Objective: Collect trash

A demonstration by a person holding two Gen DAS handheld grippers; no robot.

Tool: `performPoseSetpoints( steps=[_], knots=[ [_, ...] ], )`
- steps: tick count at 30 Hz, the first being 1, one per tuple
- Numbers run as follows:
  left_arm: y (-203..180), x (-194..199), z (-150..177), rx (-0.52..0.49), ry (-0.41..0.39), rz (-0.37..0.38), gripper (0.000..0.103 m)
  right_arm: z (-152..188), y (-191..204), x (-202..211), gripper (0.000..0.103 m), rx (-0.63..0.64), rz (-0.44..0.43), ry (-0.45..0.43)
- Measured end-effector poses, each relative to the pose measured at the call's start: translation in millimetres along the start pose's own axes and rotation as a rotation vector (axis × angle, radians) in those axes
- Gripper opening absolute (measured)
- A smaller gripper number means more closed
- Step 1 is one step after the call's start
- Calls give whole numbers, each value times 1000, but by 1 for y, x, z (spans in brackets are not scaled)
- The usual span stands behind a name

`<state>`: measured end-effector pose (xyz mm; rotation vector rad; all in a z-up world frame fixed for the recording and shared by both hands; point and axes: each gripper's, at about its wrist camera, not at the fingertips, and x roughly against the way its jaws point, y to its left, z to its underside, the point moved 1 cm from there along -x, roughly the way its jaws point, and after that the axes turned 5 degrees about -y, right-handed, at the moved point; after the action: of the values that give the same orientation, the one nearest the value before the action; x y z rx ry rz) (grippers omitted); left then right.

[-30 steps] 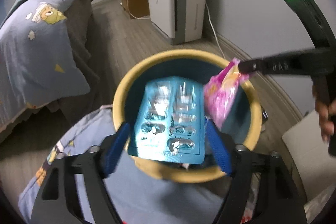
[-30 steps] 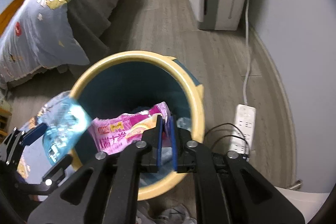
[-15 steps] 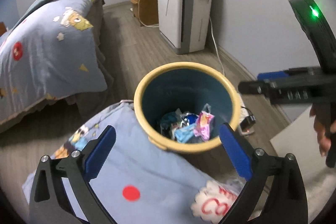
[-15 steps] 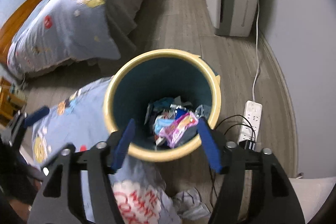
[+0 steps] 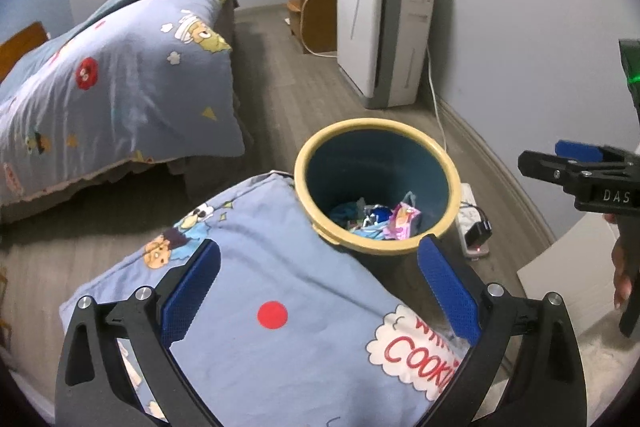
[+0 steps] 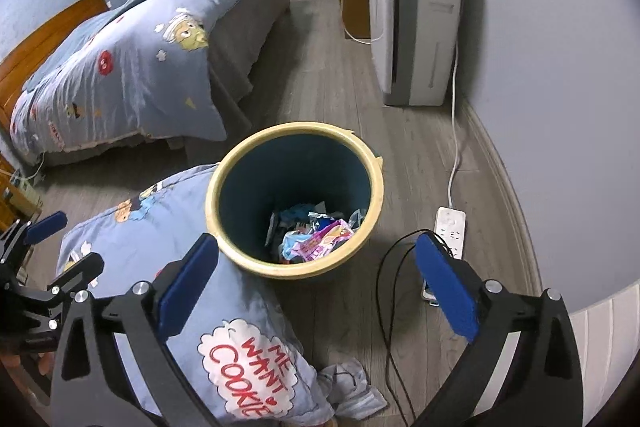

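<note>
Blue pads on both grippers, spread wide, nothing between them. Left gripper: jaws fully apart, empty; beneath its fingers lies a blue cartoon-print pillow with a red dot and "COOKIE" lettering. Right gripper: jaws have just been opening, now at full spread, nothing gripped; its left finger is over the same pillow, its right finger over bare wood floor and a black cable.

Trash bin, yellow rim and dark teal inside, stands on the floor just ahead of both sets of fingertips, touching the pillow's far edge. At its bottom: a pile of wrappers, with a pink wrapper on top and crumpled blue and silver pieces beside it.

White power strip lies ahead of the right finger, beside the bin. Beyond the bin: a bed with blue quilt and a white-grey appliance against the wall.
</note>
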<state>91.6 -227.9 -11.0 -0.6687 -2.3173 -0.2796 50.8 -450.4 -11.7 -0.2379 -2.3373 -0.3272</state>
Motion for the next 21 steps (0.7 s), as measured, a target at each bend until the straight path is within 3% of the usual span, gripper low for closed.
performPoseSetpoints(
  steps=[21],
  knots=[
    [-2,-12,5,-19,31,-11,98,2,-2,-5,97,3,15,14]
  ],
)
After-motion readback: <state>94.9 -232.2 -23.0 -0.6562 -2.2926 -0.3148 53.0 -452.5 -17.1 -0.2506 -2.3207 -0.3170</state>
